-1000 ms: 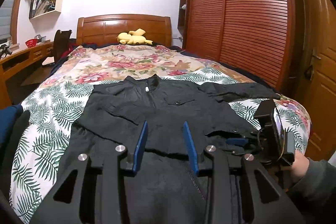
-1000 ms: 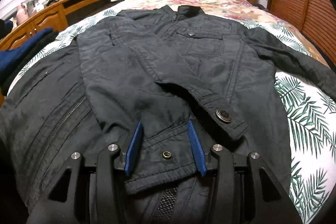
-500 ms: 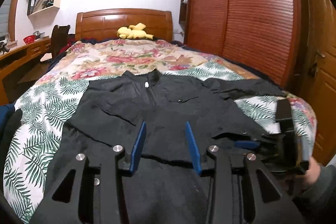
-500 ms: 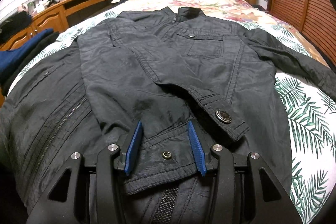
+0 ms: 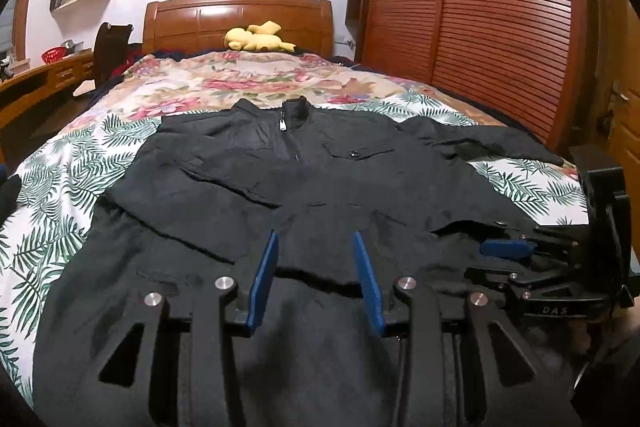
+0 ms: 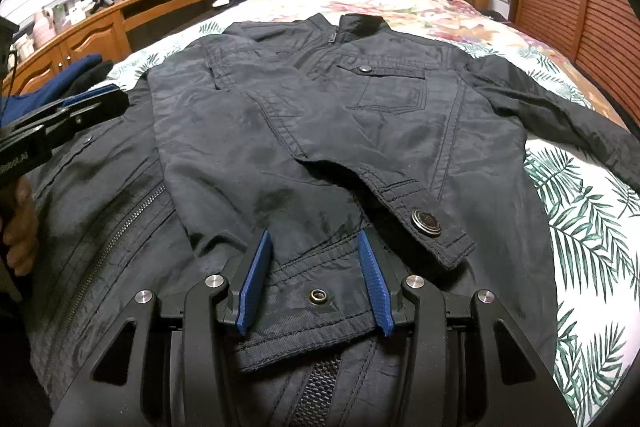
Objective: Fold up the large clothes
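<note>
A dark zip-front jacket [image 6: 360, 131] lies spread on the leaf-and-flower-print bed [image 6: 592, 227]. The right hand-held gripper [image 6: 316, 267], jaws apart, straddles its snap-studded hem; the left hand-held gripper [image 5: 316, 267], also parted, hovers over the hem.

My left tool [image 5: 316, 279] has sunk closer to the dark zip-front jacket [image 5: 304, 187] on the bed, so it now shows at the left edge of my right tool's view, where it was absent a second ago.
</note>
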A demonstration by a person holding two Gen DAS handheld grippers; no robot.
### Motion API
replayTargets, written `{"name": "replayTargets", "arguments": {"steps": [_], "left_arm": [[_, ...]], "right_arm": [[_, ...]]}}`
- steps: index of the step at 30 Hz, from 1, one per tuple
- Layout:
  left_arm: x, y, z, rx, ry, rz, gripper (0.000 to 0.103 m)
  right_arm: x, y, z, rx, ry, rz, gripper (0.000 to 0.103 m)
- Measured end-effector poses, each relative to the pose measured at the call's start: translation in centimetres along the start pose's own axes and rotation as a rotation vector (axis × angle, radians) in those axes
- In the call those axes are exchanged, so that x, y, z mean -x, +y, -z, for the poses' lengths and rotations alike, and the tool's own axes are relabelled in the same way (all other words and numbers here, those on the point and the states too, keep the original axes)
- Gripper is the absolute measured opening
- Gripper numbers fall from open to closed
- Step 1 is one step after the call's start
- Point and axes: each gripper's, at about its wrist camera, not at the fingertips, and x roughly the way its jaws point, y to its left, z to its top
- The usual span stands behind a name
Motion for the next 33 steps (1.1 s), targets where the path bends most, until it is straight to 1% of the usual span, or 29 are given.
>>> {"name": "replayTargets", "arguments": {"steps": [3,6,9,10,12,13,15,16,18,20,26,30,33], "left_arm": [[0.2,0.2,0.0,0.004,-0.011,0.013,0.038],[0.3,0.4,0.0,0.008,-0.014,0.020,0.038],[0.4,0.3,0.0,0.004,-0.019,0.023,0.038],[0.4,0.3,0.0,0.002,-0.020,0.024,0.038],[0.5,0.2,0.0,-0.002,-0.021,0.026,0.038],[0.5,0.1,0.0,-0.004,-0.023,0.024,0.038],[0.6,0.1,0.0,-0.007,-0.025,0.024,0.038],[0.6,0.0,0.0,-0.009,-0.026,0.025,0.038],[0.6,-0.1,0.0,-0.012,-0.026,0.024,0.038],[0.7,-0.1,0.0,-0.011,-0.025,0.024,0.038],[0.6,0.0,-0.1,-0.011,-0.022,0.024,0.038],[0.6,0.0,-0.1,-0.010,-0.018,0.024,0.038],[0.6,-0.1,0.0,-0.011,-0.016,0.024,0.038]], "right_arm": [[0.9,-0.2,0.0,-0.012,-0.025,-0.009,0.046],[2.9,-0.8,-0.5,-0.025,-0.060,-0.010,0.046],[5.4,-2.2,-1.8,-0.027,-0.106,0.018,0.047],[6.0,-2.8,-2.3,-0.030,-0.116,0.022,0.050],[7.0,-4.6,-3.6,-0.029,-0.133,0.058,0.061],[7.3,-5.8,-4.2,-0.034,-0.140,0.099,0.064],[7.6,-7.9,-5.0,-0.052,-0.145,0.126,0.067],[7.5,-9.3,-5.4,-0.064,-0.142,0.134,0.067],[7.3,-11.4,-5.7,-0.090,-0.132,0.176,0.067],[6.6,-14.3,-6.0,-0.139,-0.113,0.204,0.067],[4.4,-21.6,-5.6,-0.281,-0.042,0.280,0.067],[3.6,-25.9,-4.8,-0.386,-0.027,0.299,0.067],[3.7,-28.8,-4.3,-0.463,-0.029,0.292,0.067]]}}
